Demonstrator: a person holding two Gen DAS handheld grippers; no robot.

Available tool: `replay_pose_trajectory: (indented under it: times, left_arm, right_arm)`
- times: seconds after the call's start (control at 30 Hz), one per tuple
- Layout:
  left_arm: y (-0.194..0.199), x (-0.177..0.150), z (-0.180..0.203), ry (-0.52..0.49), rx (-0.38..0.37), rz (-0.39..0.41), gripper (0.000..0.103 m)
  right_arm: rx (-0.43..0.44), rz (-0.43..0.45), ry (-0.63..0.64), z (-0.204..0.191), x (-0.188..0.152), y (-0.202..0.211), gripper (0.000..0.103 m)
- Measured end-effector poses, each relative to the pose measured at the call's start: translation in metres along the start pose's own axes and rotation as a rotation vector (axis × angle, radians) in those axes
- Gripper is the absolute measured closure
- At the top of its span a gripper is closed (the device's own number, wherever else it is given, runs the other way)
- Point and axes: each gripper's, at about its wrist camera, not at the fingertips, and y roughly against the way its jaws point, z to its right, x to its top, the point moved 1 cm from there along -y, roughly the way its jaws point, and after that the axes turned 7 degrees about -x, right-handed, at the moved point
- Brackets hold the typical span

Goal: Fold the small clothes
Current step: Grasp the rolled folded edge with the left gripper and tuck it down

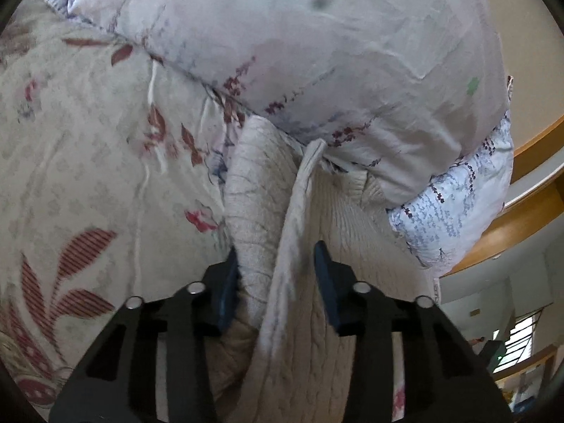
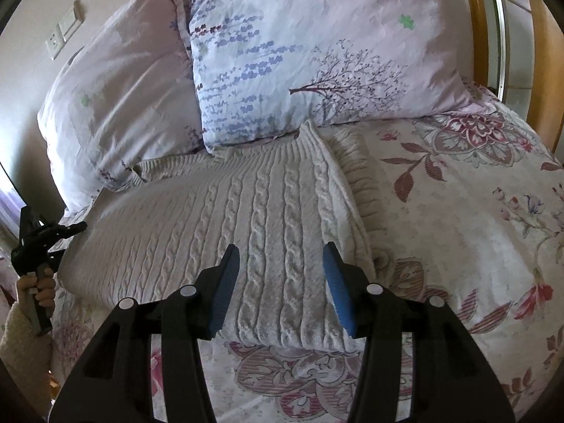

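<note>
Across the frame's middle, a cream cable-knit sweater (image 2: 246, 218) lies folded on the floral bed (image 2: 476, 232), its top edge touching two pillows (image 2: 299, 53). Both tools, right (image 2: 281, 282) and left (image 1: 276, 282), gape open, gripping nothing.

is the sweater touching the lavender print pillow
Touching. The right wrist view shows the cable-knit sweater with its ribbed top edge tucked under the lower edge of the lavender print pillow, no gap between them.

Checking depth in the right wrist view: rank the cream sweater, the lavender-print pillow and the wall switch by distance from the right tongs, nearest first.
1. Cream sweater, directly under the right tongs.
2. Lavender-print pillow, beyond the sweater, upper centre.
3. Wall switch, far upper left.
</note>
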Motion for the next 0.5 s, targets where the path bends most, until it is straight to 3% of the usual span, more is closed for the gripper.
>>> replay_pose_trajectory:
  times: [0.17,0.37,0.5]
  left_arm:
    - [-0.002,-0.001,-0.001,0.025,-0.013,0.0,0.081]
    - [0.01,-0.001,0.018,0.041,-0.099,0.038,0.085]
    - [0.014,-0.001,0.055,0.028,-0.174,0.062,0.086]
  right_arm:
    - [0.02,-0.004,0.011,-0.006,-0.001,0.0,0.052]
    - [0.041,0.024,0.024,-0.01,0.001,0.009,0.052]
    - [0.059,0.045,0.032,-0.011,0.003,0.015,0.052]
